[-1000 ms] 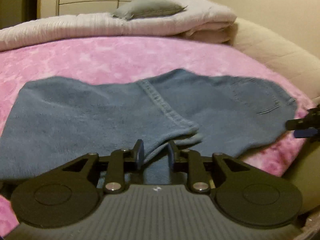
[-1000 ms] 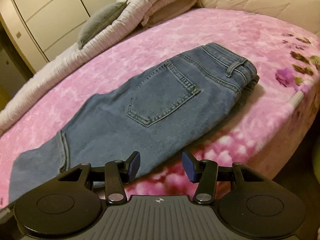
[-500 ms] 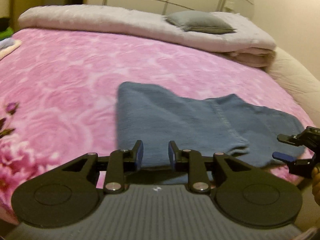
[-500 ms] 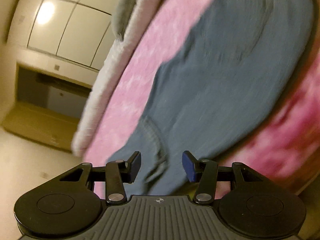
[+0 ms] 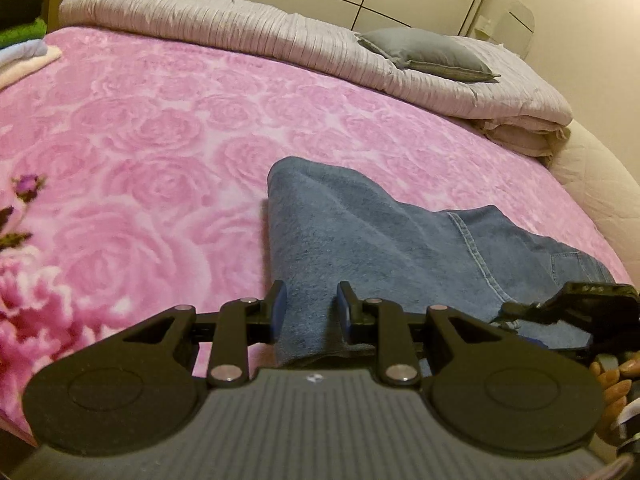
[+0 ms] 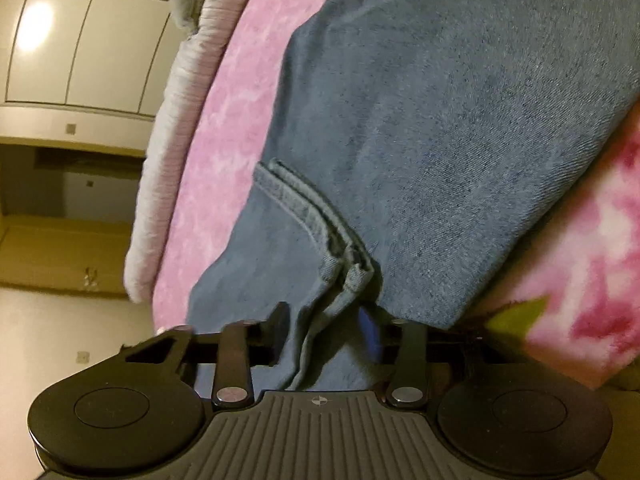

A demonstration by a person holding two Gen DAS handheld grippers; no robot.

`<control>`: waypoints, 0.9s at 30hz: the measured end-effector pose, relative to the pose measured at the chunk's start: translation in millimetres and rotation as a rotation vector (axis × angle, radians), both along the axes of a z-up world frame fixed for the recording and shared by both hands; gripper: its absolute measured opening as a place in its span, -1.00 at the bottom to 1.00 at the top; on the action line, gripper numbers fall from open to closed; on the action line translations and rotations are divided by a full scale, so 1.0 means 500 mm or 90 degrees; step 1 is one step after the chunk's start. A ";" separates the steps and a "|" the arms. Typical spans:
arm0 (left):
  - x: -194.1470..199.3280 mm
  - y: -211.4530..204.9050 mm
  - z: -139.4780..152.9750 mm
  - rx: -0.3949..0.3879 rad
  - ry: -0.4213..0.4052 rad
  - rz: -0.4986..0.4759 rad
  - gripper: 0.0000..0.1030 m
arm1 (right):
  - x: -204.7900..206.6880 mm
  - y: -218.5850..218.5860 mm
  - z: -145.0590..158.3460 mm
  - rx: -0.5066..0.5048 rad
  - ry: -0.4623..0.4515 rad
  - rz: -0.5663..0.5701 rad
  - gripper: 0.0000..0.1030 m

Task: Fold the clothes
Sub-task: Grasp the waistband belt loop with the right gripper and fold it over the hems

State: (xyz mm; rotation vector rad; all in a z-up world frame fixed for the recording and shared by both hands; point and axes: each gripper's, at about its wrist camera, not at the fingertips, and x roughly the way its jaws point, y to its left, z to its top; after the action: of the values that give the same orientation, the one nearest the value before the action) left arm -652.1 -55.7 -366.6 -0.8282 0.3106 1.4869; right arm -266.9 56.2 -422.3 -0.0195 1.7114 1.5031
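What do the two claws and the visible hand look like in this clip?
Both claws, left claw and right claw, share one build: matte black linkages with silver pivot pins, blue fingertip pads, a ribbed grey body with round black side discs. The hand shows bare fingers only; no sleeve is visible.

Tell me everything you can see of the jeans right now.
The jeans are blue denim, folded over, lying on the pink rose-patterned blanket near the bed's edge. A stitched hem and a back pocket show. The left gripper holds the near fold between its fingers; the right gripper, whose jaws have just been closing, has bunched hem cloth between its fingers. Nothing else touches them.
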 end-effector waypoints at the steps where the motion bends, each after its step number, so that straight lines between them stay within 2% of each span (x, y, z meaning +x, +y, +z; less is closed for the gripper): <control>1: -0.001 -0.001 0.000 0.000 0.000 0.000 -0.58 | -0.005 0.001 -0.003 -0.003 -0.008 -0.006 -0.45; 11: -0.001 0.002 0.010 -0.006 0.013 -0.001 -0.58 | -0.011 0.001 -0.018 0.031 0.014 -0.036 -0.47; 12: -0.002 0.003 0.011 -0.007 0.011 0.001 -0.58 | -0.015 0.001 -0.013 0.046 0.001 -0.029 -0.62; 13: -0.002 0.004 0.014 -0.007 0.007 0.002 -0.58 | -0.019 0.001 -0.009 0.061 -0.012 -0.023 -0.86; 17: -0.003 0.007 0.031 0.003 -0.011 -0.008 -0.59 | -0.012 -0.014 0.041 0.166 -0.039 -0.014 -0.90; 20: 0.005 0.021 0.045 0.013 -0.034 -0.023 -0.59 | 0.038 -0.036 0.113 0.290 -0.099 -0.027 -0.90; 23: 0.027 0.045 0.049 0.015 -0.051 -0.049 -0.59 | 0.123 -0.054 0.152 0.348 -0.159 -0.074 -0.90; 25: 0.059 0.068 0.039 0.004 -0.047 -0.081 -0.59 | 0.197 -0.063 0.146 0.338 -0.204 -0.126 -0.90; 27: 0.091 0.087 0.025 -0.010 -0.045 -0.109 -0.59 | 0.255 -0.062 0.120 0.294 -0.235 -0.165 -0.90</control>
State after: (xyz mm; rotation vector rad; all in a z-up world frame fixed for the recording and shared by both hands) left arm -606.7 -12.0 -353.9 -0.8445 0.3324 1.2949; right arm -139.7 25.0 -362.3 0.1523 1.0116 1.5492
